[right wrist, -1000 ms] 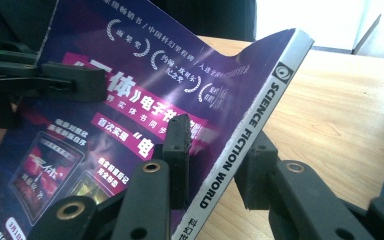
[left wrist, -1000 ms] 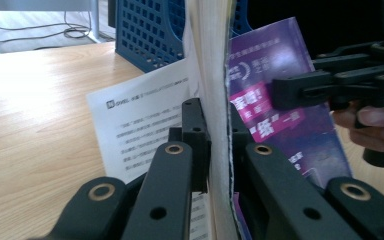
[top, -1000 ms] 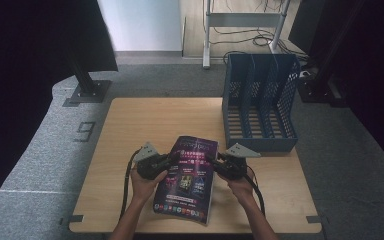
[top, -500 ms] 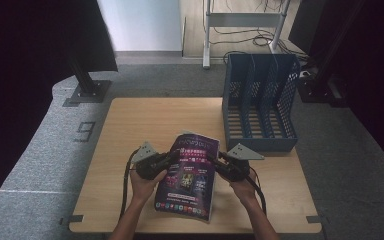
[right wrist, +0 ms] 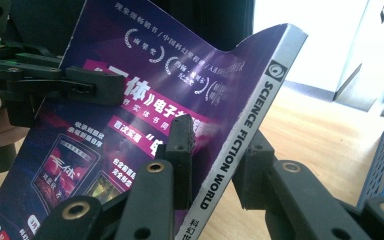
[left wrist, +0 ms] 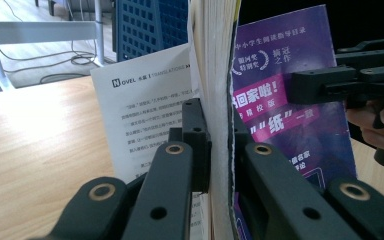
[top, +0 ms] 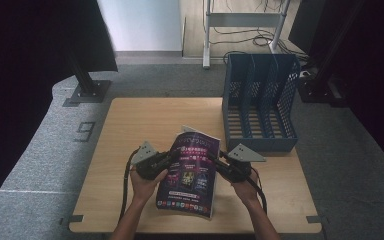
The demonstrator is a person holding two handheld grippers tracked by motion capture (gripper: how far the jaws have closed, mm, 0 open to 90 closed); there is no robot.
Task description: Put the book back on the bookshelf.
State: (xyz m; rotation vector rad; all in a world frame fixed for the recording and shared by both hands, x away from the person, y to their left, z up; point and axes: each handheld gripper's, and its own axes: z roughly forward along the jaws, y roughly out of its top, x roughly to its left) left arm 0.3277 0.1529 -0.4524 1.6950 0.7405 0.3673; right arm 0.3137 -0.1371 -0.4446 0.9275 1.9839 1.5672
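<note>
Two grippers clamp one purple magazine (top: 190, 172), lifted tilted over the table's (top: 130, 130) near half: left gripper (top: 166, 159) on its page edge, right gripper (top: 219, 161) on its spine. Beyond stands one blue file rack (top: 260, 102), nothing between.

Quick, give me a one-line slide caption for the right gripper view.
Right claw clamps the magazine by its spine, left claw gripping the opposite edge.

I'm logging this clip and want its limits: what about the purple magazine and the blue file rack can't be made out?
- Purple magazine: back cover hidden, high view, facing the table.
- Its lower half: cut off by the bottom edge and left gripper, left gripper view.
- Blue file rack: cut off at the right edge, right gripper view.
</note>
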